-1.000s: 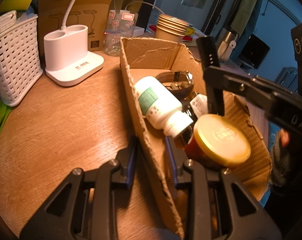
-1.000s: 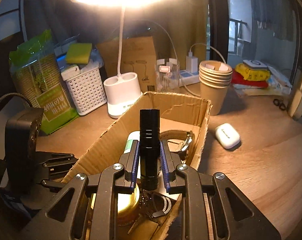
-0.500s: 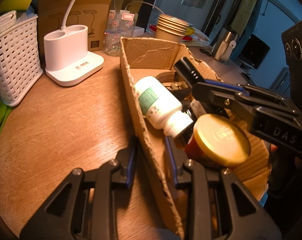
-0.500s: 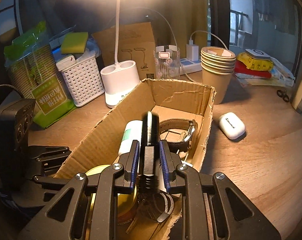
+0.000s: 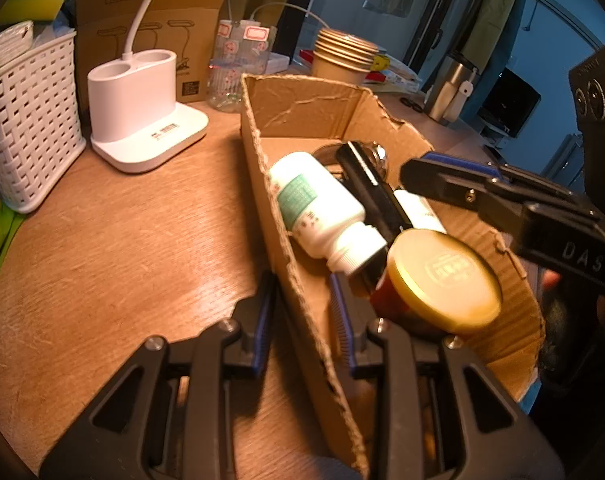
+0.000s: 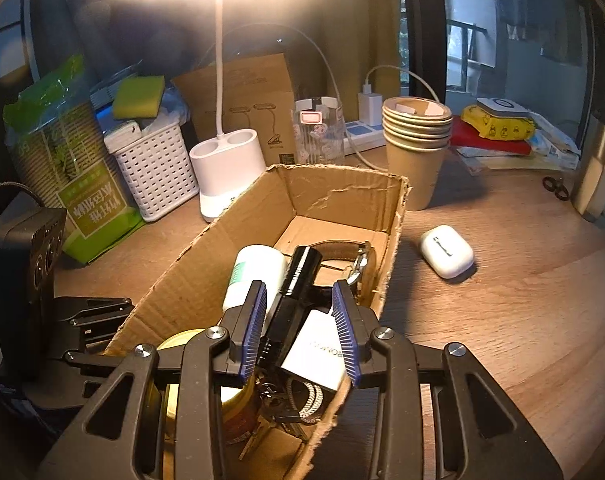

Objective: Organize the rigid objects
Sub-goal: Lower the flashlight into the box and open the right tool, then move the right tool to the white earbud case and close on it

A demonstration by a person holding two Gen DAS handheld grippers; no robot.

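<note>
Box (image 6: 334, 196): raw brown corrugated cardboard, matt, edges torn and ragged; desk (image 5: 114, 248): wood grain, smooth, slight sheen under the lamp; bottle (image 5: 322, 208): white plastic, glossy, paper label; torch (image 6: 298, 280): black, glossy, ribbed near one end; jar lid (image 5: 446, 280): gold, smooth, embossed mark; basket (image 6: 154, 168): white woven-look plastic; cups (image 6: 416, 136): brown paper, matt; case (image 6: 446, 252): white glossy plastic; gripper pads (image 6: 254, 328): blue, finely ribbed.

We are reading "DAS" in pale letters on the black arm of the right gripper (image 5: 454, 168). On the white box (image 6: 316, 350) we are making out only "ROMO". The green bag (image 6: 94, 208) is showing Chinese characters we cannot read.
</note>
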